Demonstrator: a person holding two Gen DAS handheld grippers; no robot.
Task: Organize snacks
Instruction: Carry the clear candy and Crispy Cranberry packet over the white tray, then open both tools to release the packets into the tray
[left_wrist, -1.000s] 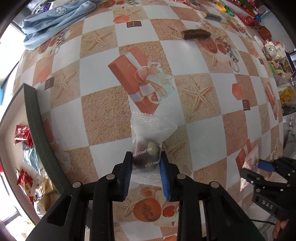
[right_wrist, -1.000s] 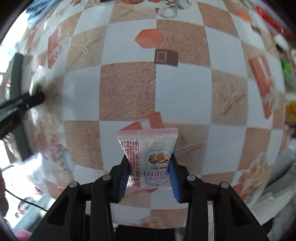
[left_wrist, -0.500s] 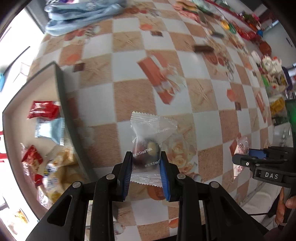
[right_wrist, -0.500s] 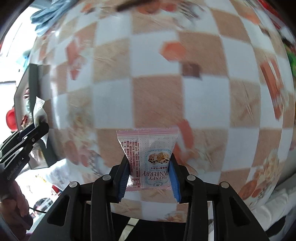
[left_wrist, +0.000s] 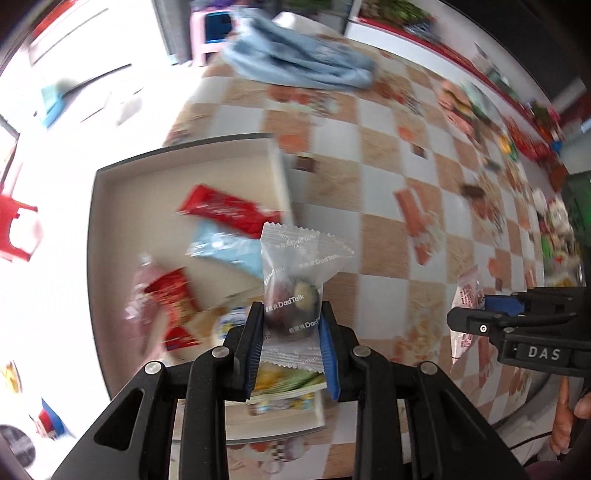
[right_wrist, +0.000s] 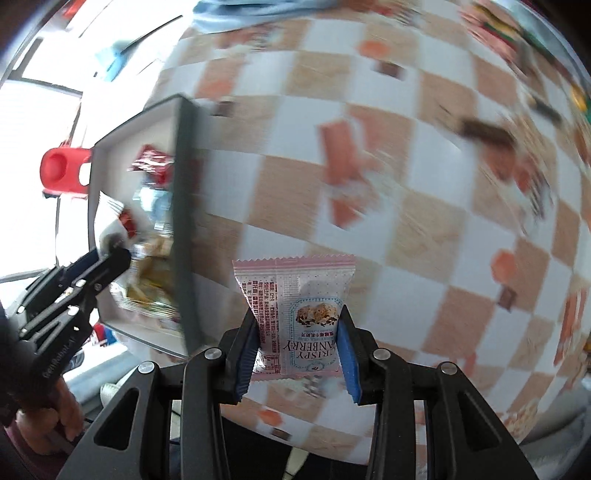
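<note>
My left gripper (left_wrist: 291, 325) is shut on a clear DadTalk snack packet (left_wrist: 295, 280) and holds it above the right edge of a shallow grey box (left_wrist: 110, 170). The box holds several snack packets, among them a red one (left_wrist: 225, 212) and a light blue one (left_wrist: 229, 251). My right gripper (right_wrist: 297, 332) is shut on a pink Crispy Cranberry packet (right_wrist: 295, 302), held over the tablecloth just right of the box (right_wrist: 183, 221). The right gripper also shows in the left wrist view (left_wrist: 476, 314), and the left gripper in the right wrist view (right_wrist: 110, 258).
The table has an orange and white checkered cloth (left_wrist: 369, 184). A blue cloth (left_wrist: 295, 66) lies at its far end. A dark snack bar (right_wrist: 484, 131) and more items (left_wrist: 517, 140) lie along the far right. A red plastic stool (right_wrist: 62, 170) stands beyond the box.
Both grippers have swung left toward the box with their packets still held. The left packet now hangs over the box's right edge; the box fills more of both views.
</note>
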